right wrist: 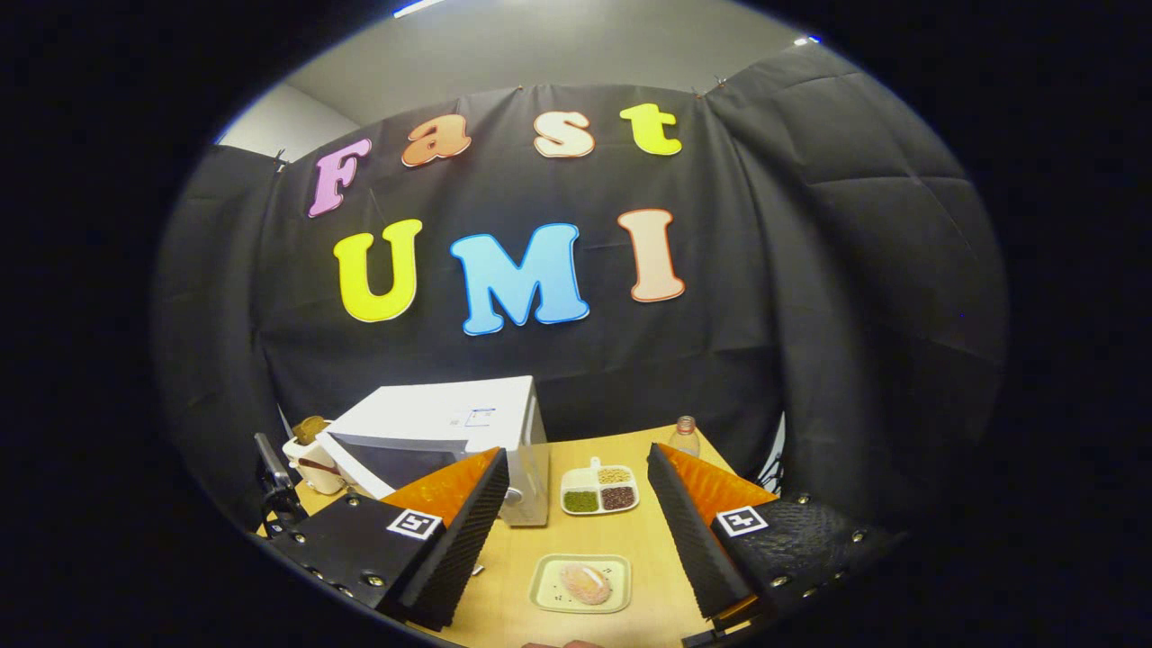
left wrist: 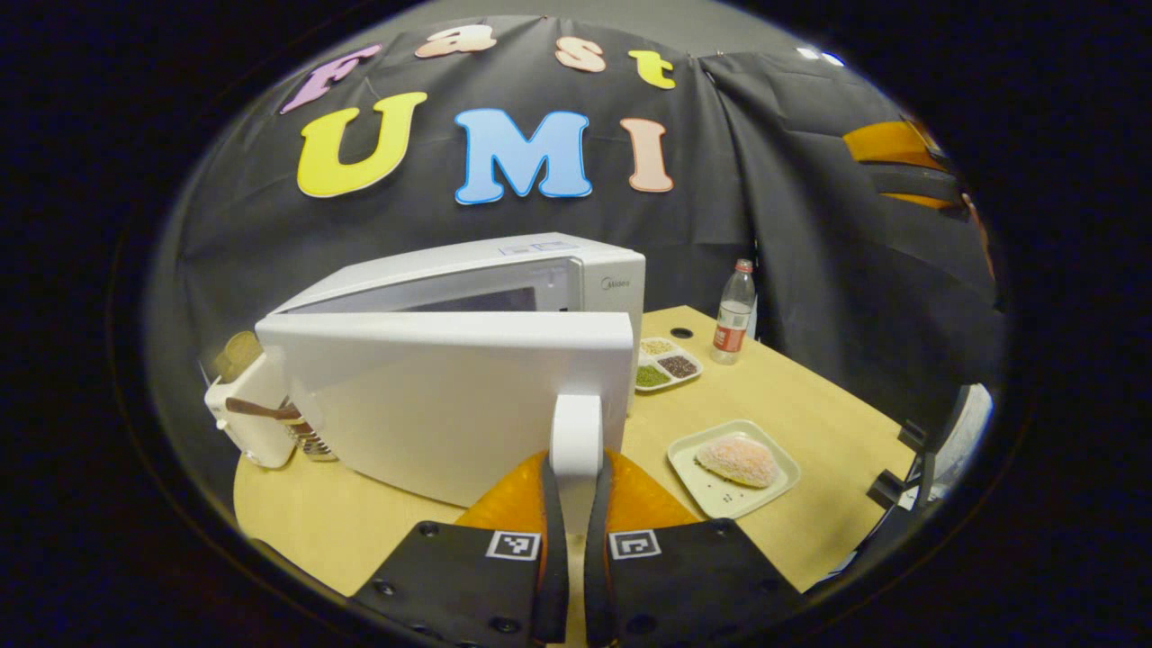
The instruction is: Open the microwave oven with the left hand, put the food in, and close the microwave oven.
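wooden table: left gripper pinches microwave door handle; right gripper spread above food plate.

Black draped cloth wall backs a pale wooden table, beneath a grey ceiling with bright lights.

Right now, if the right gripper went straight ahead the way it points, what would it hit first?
Probably the plate of food, lying between and ahead of the open fingers of the right gripper; the compartment tray lies beyond. Depth is unclear.
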The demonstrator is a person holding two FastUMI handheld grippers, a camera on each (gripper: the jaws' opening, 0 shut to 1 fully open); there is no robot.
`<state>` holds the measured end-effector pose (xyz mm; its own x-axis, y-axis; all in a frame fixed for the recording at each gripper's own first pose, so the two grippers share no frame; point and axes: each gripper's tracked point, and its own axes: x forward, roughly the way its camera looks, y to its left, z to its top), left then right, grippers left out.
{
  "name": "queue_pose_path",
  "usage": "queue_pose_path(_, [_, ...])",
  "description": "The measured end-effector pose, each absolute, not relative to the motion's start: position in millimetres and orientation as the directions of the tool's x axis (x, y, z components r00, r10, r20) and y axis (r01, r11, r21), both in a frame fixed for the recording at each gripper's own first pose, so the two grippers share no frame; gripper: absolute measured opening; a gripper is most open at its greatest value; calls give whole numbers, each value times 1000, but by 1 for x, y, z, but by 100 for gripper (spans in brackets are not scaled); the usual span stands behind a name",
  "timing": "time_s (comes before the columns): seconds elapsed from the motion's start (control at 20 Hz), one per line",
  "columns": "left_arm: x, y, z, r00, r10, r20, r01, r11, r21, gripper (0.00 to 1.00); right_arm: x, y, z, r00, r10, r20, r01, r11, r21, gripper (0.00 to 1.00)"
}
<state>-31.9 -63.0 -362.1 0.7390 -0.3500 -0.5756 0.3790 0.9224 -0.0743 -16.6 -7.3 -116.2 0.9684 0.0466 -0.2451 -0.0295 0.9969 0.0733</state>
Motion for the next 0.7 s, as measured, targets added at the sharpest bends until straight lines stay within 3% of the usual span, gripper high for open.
queue_pose_path(0.7, [-142, 73, -342, 677, -383, -629, 464, 885, -40, 14, -23, 58, -125, 966, 73, -249, -68, 997, 27, 95])
